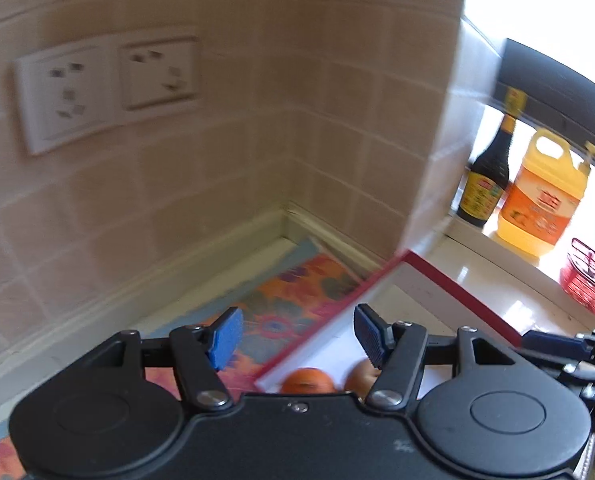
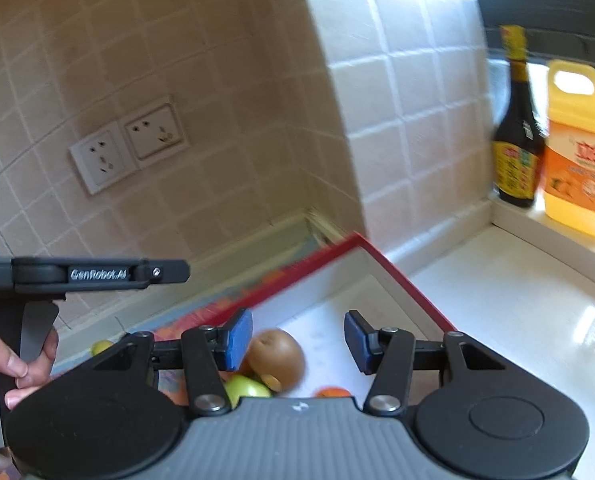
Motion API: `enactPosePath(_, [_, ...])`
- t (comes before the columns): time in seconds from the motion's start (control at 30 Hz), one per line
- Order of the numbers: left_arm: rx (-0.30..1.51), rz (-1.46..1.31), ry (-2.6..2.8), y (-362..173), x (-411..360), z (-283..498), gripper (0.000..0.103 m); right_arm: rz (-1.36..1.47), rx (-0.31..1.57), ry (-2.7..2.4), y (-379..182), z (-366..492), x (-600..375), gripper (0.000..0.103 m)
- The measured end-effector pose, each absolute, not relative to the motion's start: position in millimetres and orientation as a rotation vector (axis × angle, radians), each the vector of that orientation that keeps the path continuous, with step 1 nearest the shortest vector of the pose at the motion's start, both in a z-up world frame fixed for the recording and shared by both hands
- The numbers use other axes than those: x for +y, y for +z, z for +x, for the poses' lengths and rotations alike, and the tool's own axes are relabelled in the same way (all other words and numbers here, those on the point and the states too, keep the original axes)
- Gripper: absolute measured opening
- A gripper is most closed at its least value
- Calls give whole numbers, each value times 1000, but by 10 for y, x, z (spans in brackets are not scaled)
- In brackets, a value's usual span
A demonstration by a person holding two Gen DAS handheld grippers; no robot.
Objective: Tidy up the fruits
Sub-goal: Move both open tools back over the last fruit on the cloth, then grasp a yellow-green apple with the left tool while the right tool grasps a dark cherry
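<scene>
Writing: "GenRobot.AI" in pale letters on the black side of the left gripper (image 2: 97,274), mid-left of the right wrist view. Jug (image 2: 581,152), upper right: orange label with red characters on a white panel, too blurred to read. Bottle (image 2: 515,148), just left of the jug: yellow label, print illegible.

Left gripper (image 1: 295,338): jaws spread wide, blue pads (image 1: 227,338) holding nothing. It hangs over the red rim of the tray (image 1: 317,328), one finger above the floral mat (image 1: 285,300), the other above the tray's white floor. An orange (image 1: 307,380) and a brown fruit beside it lie in the tray at lower centre, below the fingers and partly hidden by the gripper body.

Right gripper (image 2: 297,340): jaws open, nothing clamped. A kiwi (image 2: 277,354) sits low between the pads, close against the left one; contact cannot be told. A green fruit (image 2: 245,388) lies just under the kiwi, and an orange sliver (image 2: 333,392) shows at the body's edge, lower centre.

A hand (image 2: 21,364) at lower left holds the left gripper's handle.

Sockets (image 1: 101,92): two white plates, upper left, on the tiled wall. Red basket (image 1: 587,280): right edge, on the counter.
</scene>
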State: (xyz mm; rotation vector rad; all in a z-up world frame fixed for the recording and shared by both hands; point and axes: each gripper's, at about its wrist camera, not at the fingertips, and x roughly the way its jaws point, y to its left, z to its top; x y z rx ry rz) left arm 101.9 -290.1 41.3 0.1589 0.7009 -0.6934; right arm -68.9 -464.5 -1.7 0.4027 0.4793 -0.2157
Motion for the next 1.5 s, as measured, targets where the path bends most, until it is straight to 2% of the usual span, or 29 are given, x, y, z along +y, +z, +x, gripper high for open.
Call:
enactPosePath(0.4, [708, 78, -441, 476, -1648, 1529, 74, 400, 450, 22, 440, 454, -4165, 54])
enactPosePath(0.53, [766, 45, -397, 275, -1248, 1696, 74, 461, 509, 139, 340, 976, -3888, 54])
enactPosePath(0.7, [843, 27, -421, -102, -968, 1794, 74, 580, 668, 275, -117, 1632, -3526, 53])
enactPosePath(0.9, [899, 74, -442, -487, -914, 1883, 74, 751, 819, 312, -766, 2144, -3261, 46])
enactPosePath(1.2, [947, 59, -502, -769, -1025, 2116, 74, 677, 897, 286, -1072, 2439, -3017, 45])
enactPosePath(1.3, [960, 60, -500, -852, -1046, 2140, 73, 684, 900, 283, -1141, 2454, -2994, 36])
enactPosePath(1.33, [962, 61, -500, -868, -1055, 2144, 65, 678, 901, 274, -1142, 2449, -2990, 27])
enactPosePath(1.37, [965, 63, -505, -883, -1063, 2145, 58, 668, 903, 264, -1142, 2450, -2985, 26])
enactPosePath(1.5, [951, 86, -492, -865, -1110, 2106, 58, 688, 891, 258, -1150, 2431, -3013, 25])
